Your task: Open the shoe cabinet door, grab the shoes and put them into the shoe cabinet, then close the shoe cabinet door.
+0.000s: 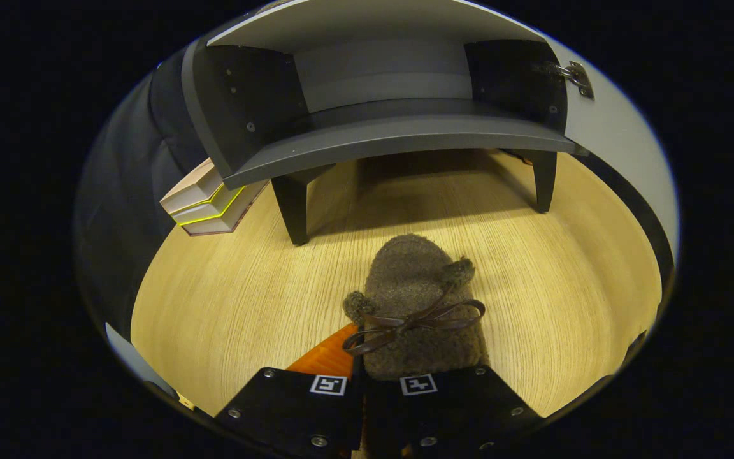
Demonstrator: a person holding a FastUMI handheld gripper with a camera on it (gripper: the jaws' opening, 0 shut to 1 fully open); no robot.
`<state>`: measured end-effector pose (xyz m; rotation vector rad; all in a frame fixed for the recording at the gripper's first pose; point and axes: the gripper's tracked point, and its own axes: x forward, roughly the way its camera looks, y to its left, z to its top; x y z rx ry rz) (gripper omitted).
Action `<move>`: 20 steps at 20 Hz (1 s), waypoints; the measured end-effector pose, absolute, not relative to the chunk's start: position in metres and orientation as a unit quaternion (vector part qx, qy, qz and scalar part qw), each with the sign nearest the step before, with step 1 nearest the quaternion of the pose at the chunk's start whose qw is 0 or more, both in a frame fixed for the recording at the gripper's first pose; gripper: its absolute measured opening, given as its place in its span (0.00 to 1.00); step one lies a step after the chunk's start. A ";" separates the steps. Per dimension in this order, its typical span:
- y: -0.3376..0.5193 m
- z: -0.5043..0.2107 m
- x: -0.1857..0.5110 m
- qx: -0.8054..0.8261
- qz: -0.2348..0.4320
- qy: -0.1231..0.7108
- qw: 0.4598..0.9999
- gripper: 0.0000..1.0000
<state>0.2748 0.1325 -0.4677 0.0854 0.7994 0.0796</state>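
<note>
Tongs at lower centre, black fingers drawn close together and clamped on the heel end of a fuzzy brown slipper with a thin leather bow, toe pointing at the cabinet. Dark grey shoe cabinet on short legs fills the upper frame, its door swung open at upper right, shelf bare. Light wooden surface below; stacked books at upper left. Heel grip judged to suit toe-first insertion.
</note>
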 end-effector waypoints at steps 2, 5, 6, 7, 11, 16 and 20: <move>0.133 -0.468 0.275 0.039 0.038 0.387 0.920 0.11; 0.129 -0.461 0.269 0.037 0.031 0.386 0.921 0.07; 0.127 -0.454 0.265 0.033 0.029 0.384 0.922 0.07; 0.124 -0.443 0.260 0.031 0.028 0.379 0.924 0.07; 0.119 -0.379 0.246 0.024 0.028 0.346 0.937 0.07; 0.105 -0.285 0.235 0.011 0.017 0.301 0.953 0.07; 0.094 -0.222 0.236 0.006 0.013 0.272 0.962 0.07</move>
